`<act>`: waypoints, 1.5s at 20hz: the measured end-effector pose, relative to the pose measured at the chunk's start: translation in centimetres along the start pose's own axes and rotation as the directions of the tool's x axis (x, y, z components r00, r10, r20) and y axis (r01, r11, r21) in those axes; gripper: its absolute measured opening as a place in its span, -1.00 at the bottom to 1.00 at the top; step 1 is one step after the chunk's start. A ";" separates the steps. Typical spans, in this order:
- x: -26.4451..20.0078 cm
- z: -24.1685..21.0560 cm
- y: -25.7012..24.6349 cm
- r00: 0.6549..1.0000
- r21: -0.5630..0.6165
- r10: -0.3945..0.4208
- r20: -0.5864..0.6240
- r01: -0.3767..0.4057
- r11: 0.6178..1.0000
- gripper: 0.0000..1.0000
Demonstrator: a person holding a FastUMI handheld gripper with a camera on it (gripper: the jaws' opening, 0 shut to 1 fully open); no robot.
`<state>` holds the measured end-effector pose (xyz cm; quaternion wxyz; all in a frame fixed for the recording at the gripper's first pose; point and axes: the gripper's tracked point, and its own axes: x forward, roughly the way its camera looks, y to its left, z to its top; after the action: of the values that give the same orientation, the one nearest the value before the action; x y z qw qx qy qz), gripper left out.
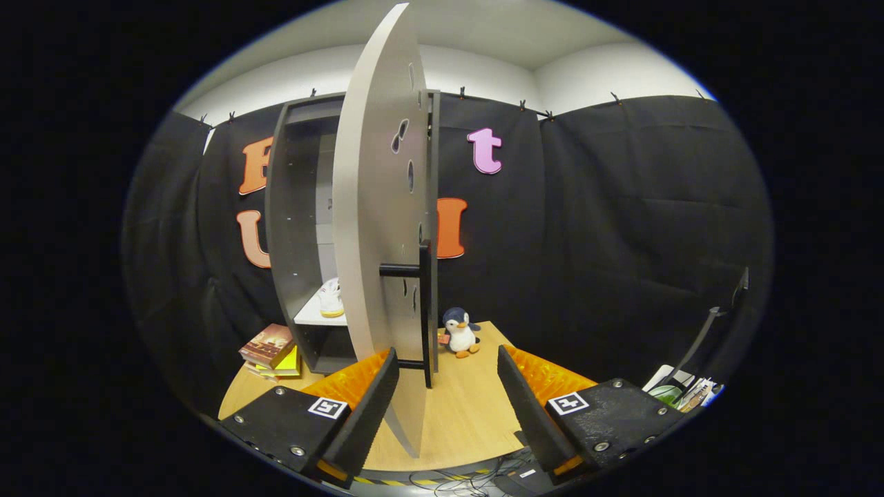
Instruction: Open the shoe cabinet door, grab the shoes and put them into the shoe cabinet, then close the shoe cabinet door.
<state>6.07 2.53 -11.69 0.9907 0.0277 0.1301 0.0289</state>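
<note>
A dark grey shoe cabinet (290,228) stands on the wooden table (469,407) ahead of me. Its light grey door (376,228) is swung out toward me, edge on, with a black bar handle (425,310) on its right face. A white shoe (331,298) lies on a white shelf inside the cabinet. My gripper (447,397) is open. The lower edge of the door and the foot of the handle sit between the fingers, close to the left finger (369,407). I cannot tell whether that finger touches the door.
A toy penguin (460,333) sits on the table right of the door. A stack of books (271,353) lies left of the cabinet. A black stand (711,324) and some papers are at the far right. Cables lie below the table's front edge.
</note>
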 end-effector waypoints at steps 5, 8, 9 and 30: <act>0.4 0.5 4.9 0.997 0.029 0.077 0.000 -0.077 0.997 0.81; 1.3 0.8 8.4 0.994 0.042 0.109 0.003 -0.109 0.993 0.81; 1.7 0.9 9.7 0.993 0.043 0.116 0.006 -0.116 0.992 0.81; 15.8 4.2 27.3 0.995 0.056 0.098 0.018 -0.099 0.994 0.84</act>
<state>20.99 30.51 -9.95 0.9878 0.0623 0.1219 0.0738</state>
